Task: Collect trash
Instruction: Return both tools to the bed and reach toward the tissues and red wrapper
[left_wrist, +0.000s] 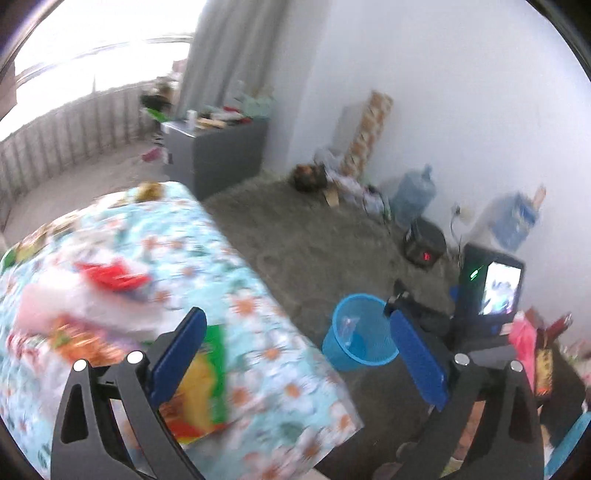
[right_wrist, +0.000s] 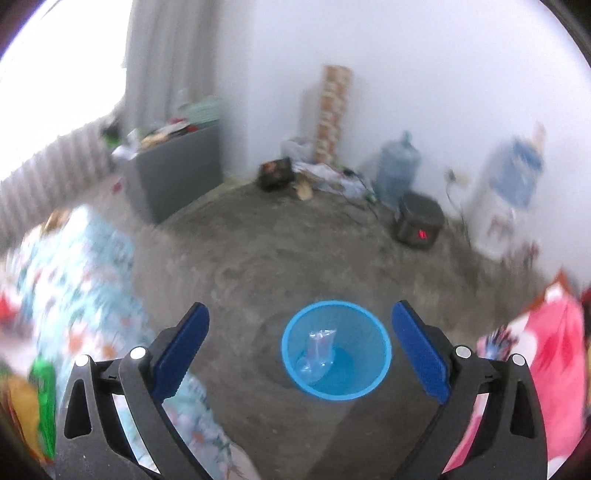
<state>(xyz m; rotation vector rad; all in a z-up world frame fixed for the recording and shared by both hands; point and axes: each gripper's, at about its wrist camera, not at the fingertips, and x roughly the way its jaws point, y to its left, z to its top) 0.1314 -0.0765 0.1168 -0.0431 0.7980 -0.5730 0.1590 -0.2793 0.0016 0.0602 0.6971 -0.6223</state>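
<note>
A blue mesh bin (right_wrist: 336, 350) stands on the grey carpet with a clear plastic wrapper (right_wrist: 318, 354) inside. My right gripper (right_wrist: 300, 350) is open and empty above it, the bin between its fingers. In the left wrist view the bin (left_wrist: 356, 334) is right of a table with a floral cloth (left_wrist: 236, 295). On the table lie a green and yellow snack packet (left_wrist: 207, 384), a red wrapper (left_wrist: 114, 275) and other blurred wrappers. My left gripper (left_wrist: 295, 354) is open and empty over the table's right edge, its left finger above the green packet.
A grey cabinet (left_wrist: 214, 151) piled with clutter stands by the curtain. Water jugs (right_wrist: 397, 170), a black heater (right_wrist: 419, 221), a patterned roll (right_wrist: 332, 110) and floor clutter line the wall. A pink cloth (right_wrist: 546, 354) lies at right. The other gripper's camera (left_wrist: 491, 288) shows.
</note>
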